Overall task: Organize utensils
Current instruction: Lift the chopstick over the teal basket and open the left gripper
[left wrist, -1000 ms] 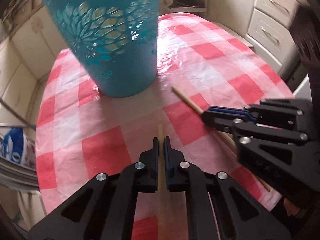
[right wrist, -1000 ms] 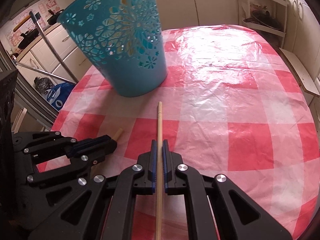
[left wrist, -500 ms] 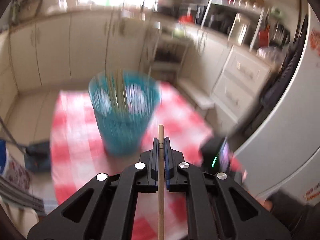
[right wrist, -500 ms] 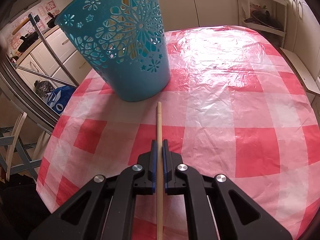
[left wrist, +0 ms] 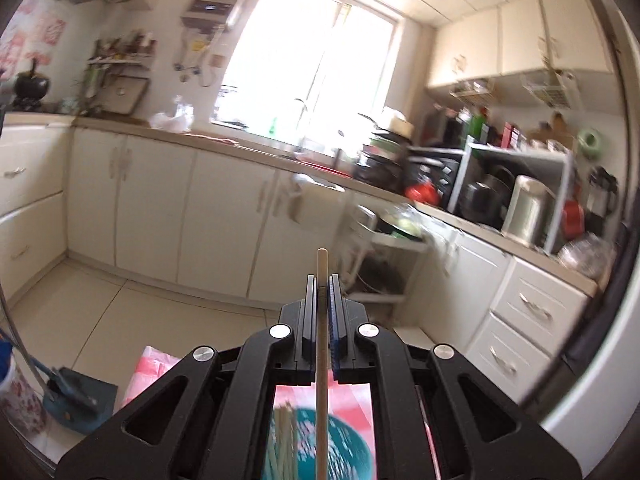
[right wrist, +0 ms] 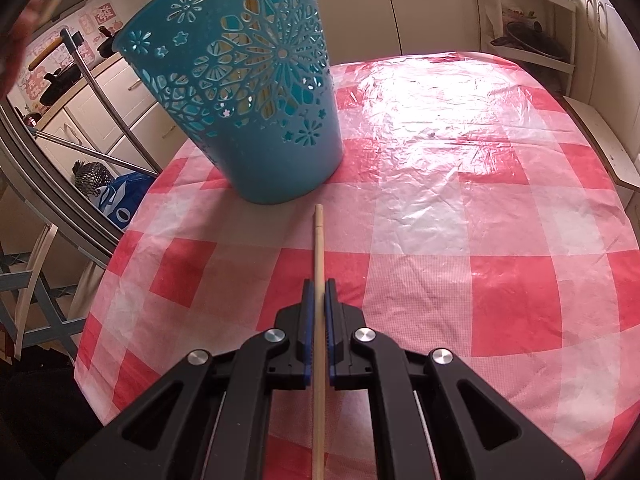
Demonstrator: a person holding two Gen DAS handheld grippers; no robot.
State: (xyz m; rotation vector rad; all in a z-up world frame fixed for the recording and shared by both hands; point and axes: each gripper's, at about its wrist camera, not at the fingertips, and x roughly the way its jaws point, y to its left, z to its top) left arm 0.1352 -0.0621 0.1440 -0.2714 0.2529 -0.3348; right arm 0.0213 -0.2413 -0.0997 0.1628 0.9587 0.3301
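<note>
Your left gripper (left wrist: 321, 280) is clamped tight on 1 thin, round wooden chopstick (left wrist: 321, 344), the pale stick pinched between the blue-lined pads with its blunt tip poking a short way past the black fingers. It points nearly level toward the cream kitchen cabinets (left wrist: 188, 208) and the bright window (left wrist: 308, 60), and below it, seen through the gap in the gripper frame, sits the open mouth of the teal basket (left wrist: 348, 452) with a bundle of pale sticks (left wrist: 282, 440) standing inside; that part is blurred. Your right gripper (right wrist: 319, 286) is likewise closed on a second wooden chopstick (right wrist: 318, 288), smooth and straight, angled down over the table, its tip reaching out just short of the basket's base (right wrist: 280, 184). From this side, the basket is a tapered plastic tub, its wall pierced with flower and star cut-outs, standing upright on the tablecloth (right wrist: 460, 240). That cloth is a glossy, crinkled plastic sheet in red and white checks, shining where the light falls on its far half.
</note>
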